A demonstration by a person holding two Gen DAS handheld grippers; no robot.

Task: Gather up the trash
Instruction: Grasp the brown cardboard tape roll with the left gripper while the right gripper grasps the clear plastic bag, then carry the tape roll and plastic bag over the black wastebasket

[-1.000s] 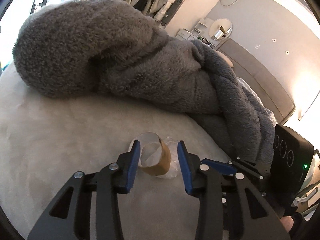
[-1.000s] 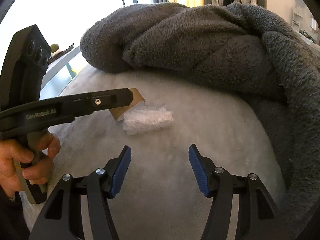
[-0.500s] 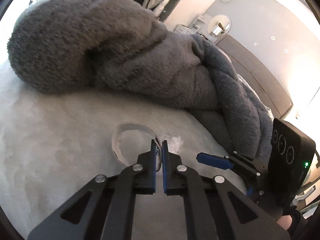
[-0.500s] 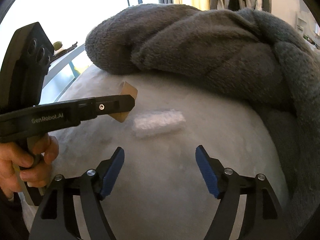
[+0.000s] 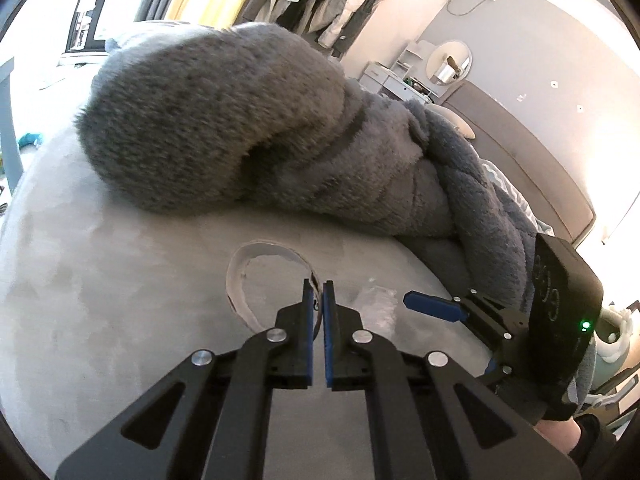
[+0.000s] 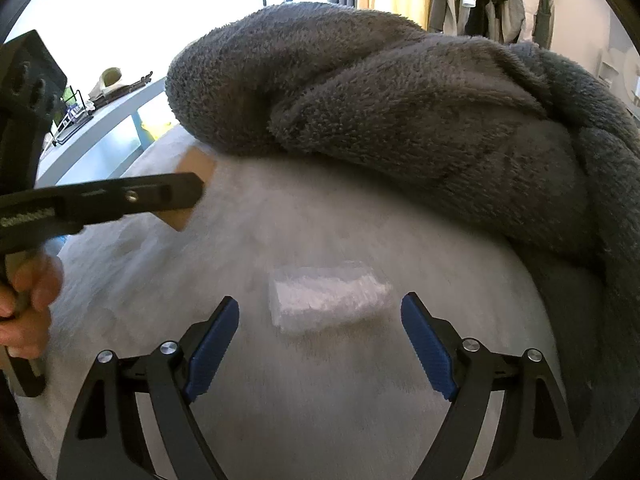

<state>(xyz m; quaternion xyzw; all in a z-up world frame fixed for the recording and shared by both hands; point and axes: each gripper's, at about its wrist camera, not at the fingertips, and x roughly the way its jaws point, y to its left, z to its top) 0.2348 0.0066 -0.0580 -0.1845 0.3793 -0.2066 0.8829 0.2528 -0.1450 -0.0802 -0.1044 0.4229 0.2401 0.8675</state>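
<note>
Bed (image 6: pixel 320 420): pale, soft, piled with grey blanket (image 6: pixel 400 112).
Left gripper (image 5: pixel 318 300): clamped on cardboard ring (image 5: pixel 244 276); thin wall could slip.
Right gripper (image 6: pixel 320 312): opening, straddling plastic wrapper (image 6: pixel 328 300) untouched; could skid on closing.

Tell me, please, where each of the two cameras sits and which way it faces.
Left wrist: sits on the left tool, facing down over the bed; its fingers pinch a cardboard ring; the right tool shows at right.
Right wrist: sits on the right tool, opening over a clear plastic wrapper; the left tool and the hand holding it show at left.
Shared: ring, wrapper, bed, grey blanket.
</note>
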